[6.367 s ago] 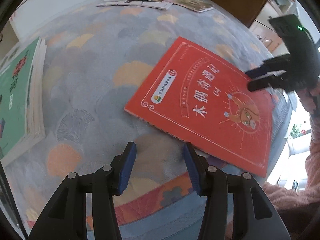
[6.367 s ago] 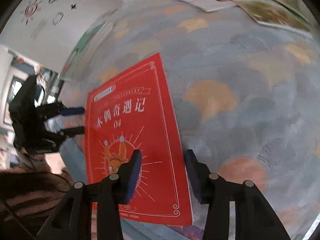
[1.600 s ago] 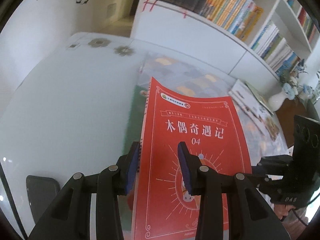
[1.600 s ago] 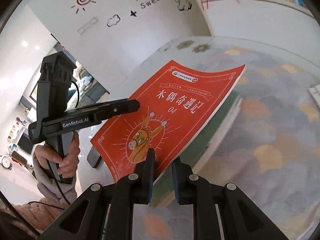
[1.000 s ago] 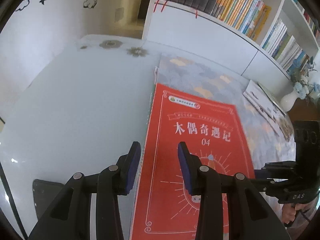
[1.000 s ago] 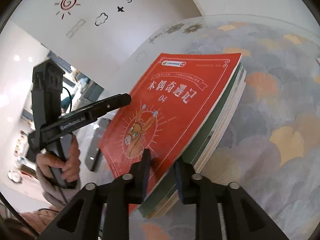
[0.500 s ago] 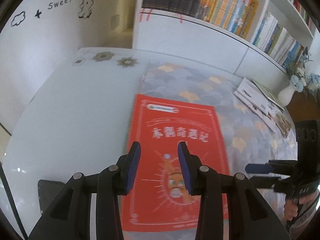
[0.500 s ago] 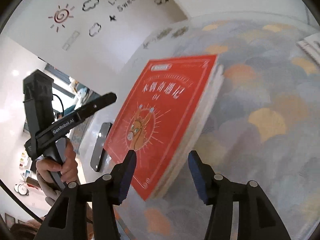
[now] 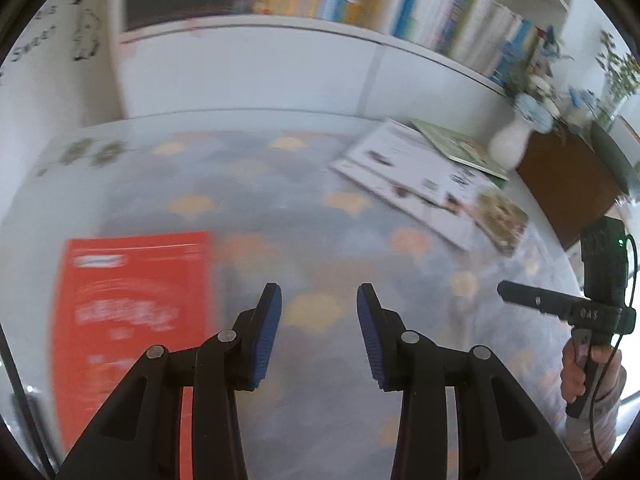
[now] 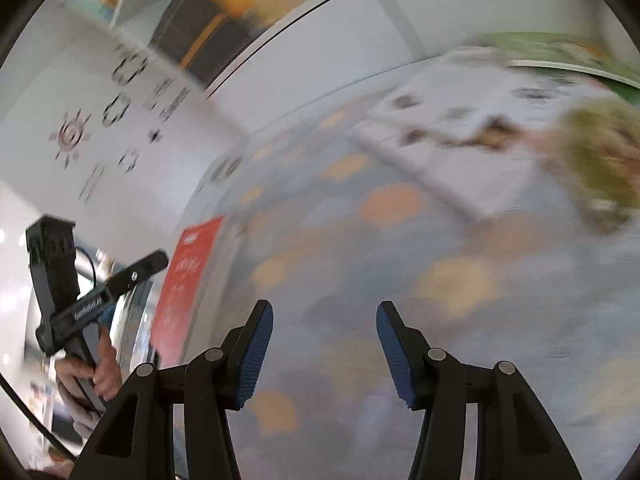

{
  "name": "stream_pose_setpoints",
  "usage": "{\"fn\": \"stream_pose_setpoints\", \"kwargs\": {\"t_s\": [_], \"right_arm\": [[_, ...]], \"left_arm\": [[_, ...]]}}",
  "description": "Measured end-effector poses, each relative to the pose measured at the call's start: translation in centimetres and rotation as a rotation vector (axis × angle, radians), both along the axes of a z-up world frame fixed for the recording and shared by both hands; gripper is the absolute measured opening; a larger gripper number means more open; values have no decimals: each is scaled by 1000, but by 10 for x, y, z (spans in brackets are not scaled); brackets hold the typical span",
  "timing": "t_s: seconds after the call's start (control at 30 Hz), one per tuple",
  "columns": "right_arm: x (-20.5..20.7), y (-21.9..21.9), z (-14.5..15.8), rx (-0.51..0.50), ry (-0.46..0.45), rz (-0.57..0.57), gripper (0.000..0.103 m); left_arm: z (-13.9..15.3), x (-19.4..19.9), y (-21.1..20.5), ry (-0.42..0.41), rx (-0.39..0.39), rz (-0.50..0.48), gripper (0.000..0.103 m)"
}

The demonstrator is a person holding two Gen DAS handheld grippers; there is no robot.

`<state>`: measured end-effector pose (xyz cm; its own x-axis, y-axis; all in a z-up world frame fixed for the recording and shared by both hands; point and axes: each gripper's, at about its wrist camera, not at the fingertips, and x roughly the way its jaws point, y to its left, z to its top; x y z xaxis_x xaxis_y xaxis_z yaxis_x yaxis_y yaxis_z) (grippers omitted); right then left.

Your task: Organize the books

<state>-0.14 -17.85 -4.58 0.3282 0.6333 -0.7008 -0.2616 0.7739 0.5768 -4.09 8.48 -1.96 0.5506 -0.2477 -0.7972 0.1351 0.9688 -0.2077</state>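
Books remain in two groups on the patterned tablecloth (image 9: 280, 208). Red book (image 9: 132, 304) lies flat near the left edge of the table, apparently topping a stack, though blur hides what is under it. Loose picture books (image 9: 432, 184) lie fanned out near the far right corner, beside a white vase (image 9: 512, 144); a filled bookshelf (image 9: 360, 4) stands behind the table.

Left gripper (image 9: 319, 332): released, blue pads apart, nothing between them, cloth visible through the gap. Right gripper (image 10: 325, 354): likewise released and empty; its jaws have been opening within the past second, with no object between them. Both views are smeared, consistent with hands in transit.

Step in hand, as judged: placement of the red book is complete and both tools are heading toward the loose picture books. Next move calls for lowering onto the nearest book's free edge, pinching the cover and carrying it to the stack. Thin covers lying flat may resist a clean pinch.
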Motion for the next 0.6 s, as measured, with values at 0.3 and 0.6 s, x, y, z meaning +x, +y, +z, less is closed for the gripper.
{"fn": "stream_pose_setpoints", "kwargs": {"t_s": [0.3, 0.6], "right_arm": [[21, -129, -36, 90, 145, -271, 52], [39, -160, -55, 323, 148, -451, 49]], "left_arm": [[-49, 14, -89, 122, -51, -155, 36], [-67, 12, -77, 167, -56, -149, 36]]}}
